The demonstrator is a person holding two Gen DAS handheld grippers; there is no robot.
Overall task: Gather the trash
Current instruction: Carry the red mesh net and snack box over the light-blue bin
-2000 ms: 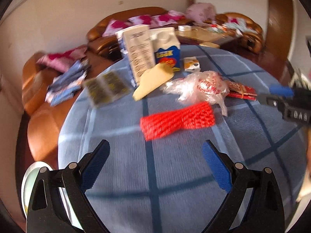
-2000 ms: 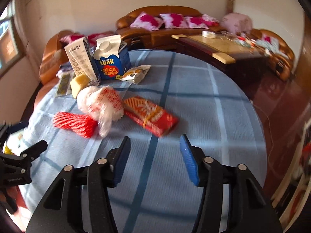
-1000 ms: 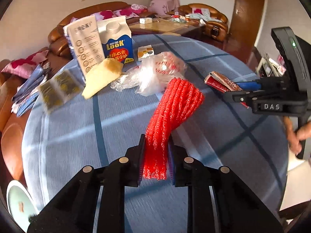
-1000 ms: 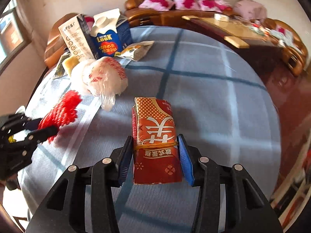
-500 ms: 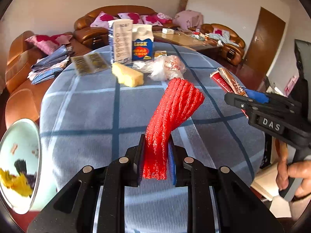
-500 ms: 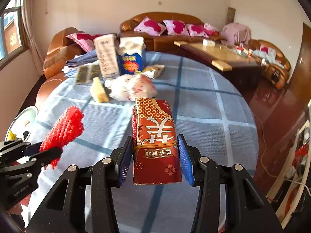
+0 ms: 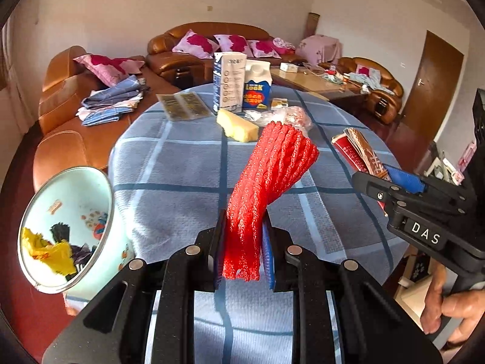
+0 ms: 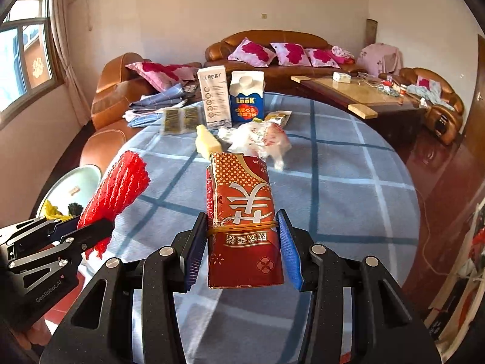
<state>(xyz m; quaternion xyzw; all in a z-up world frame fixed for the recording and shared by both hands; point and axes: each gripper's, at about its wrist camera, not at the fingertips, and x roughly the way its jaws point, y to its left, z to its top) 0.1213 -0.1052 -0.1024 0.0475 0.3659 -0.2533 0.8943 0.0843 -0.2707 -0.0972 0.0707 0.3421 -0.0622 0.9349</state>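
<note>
Midway through the clear-up, we hold two pieces of trash lifted above the blue checked table [image 7: 169, 182]: our left gripper [image 7: 242, 261] has its jaws pinched nearly together on a red foam net sleeve [image 7: 266, 176], and our right gripper [image 8: 242, 248] clamps its jaws, at a middling spread, on a flattened red packet [image 8: 242, 212] bound with a rubber band. Neither piece has reached the pale green bin [image 7: 100, 194], which stands off the table's near-left edge and already holds yellow and dark scraps. Left on the table, toward its far side from the bin, we count a crumpled plastic bag [image 8: 257, 139], a yellow sponge-like block [image 8: 207, 142], a blue milk carton [image 8: 247, 100], a white carton [image 8: 213, 97] beside it, a small snack wrapper [image 8: 277, 118] and a dark foil strip [image 8: 182, 119]. Only our left view looks into the bin; our right view alone shows the window [image 8: 24, 60] and the packet's printed face.
</note>
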